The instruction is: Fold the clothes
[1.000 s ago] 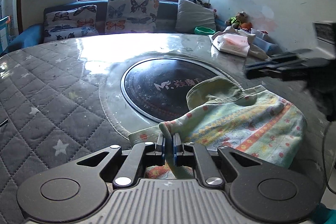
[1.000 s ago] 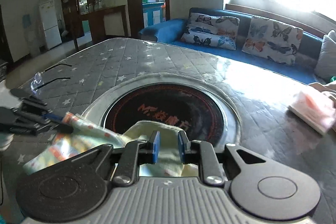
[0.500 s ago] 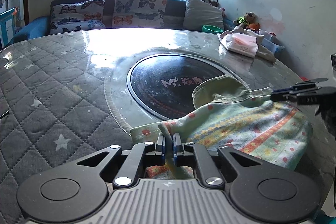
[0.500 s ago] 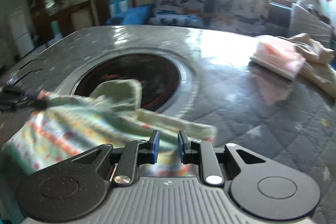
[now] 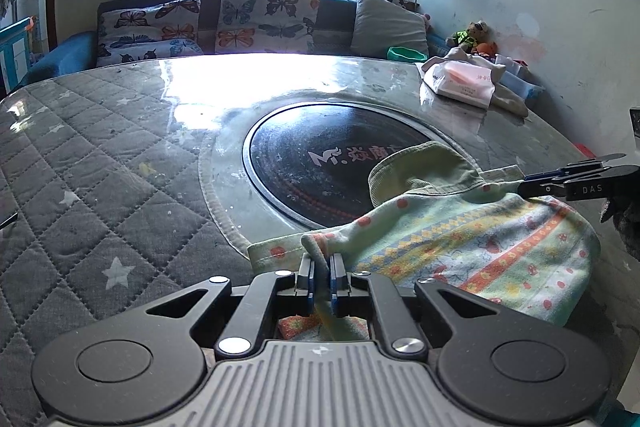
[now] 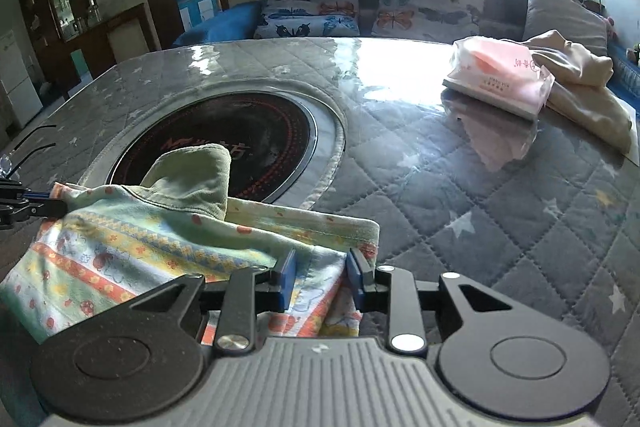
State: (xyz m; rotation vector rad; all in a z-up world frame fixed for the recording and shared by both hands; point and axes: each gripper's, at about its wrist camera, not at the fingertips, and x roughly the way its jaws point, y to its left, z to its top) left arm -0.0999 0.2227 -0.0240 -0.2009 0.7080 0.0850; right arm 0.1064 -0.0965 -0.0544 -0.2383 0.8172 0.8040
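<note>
A small pale-green garment (image 5: pixel 460 239) with strawberry and flower stripes lies bunched on the quilted table (image 5: pixel 100 187), partly over the black round cooktop (image 5: pixel 320 163). My left gripper (image 5: pixel 321 279) is shut on a fold of its near edge. In the right wrist view the same garment (image 6: pixel 140 239) spreads leftward, and my right gripper (image 6: pixel 321 279) has its jaws opening, with the cloth's corner lying loose between the blue pads. From the left wrist view the right gripper (image 5: pixel 532 183) sits at the garment's far right end. The left gripper (image 6: pixel 56 205) shows at the opposite end.
A pink tissue pack (image 6: pixel 500 79) and a beige cloth (image 6: pixel 580 83) lie at the table's far right. A sofa with butterfly cushions (image 5: pixel 240 23) stands behind the table under the window. A green bowl (image 5: pixel 406 54) sits near the far edge.
My right gripper has swung to the garment's right end and sunk toward the table, and its jaws have widened. The left gripper has kept still, clamped on the cloth.
</note>
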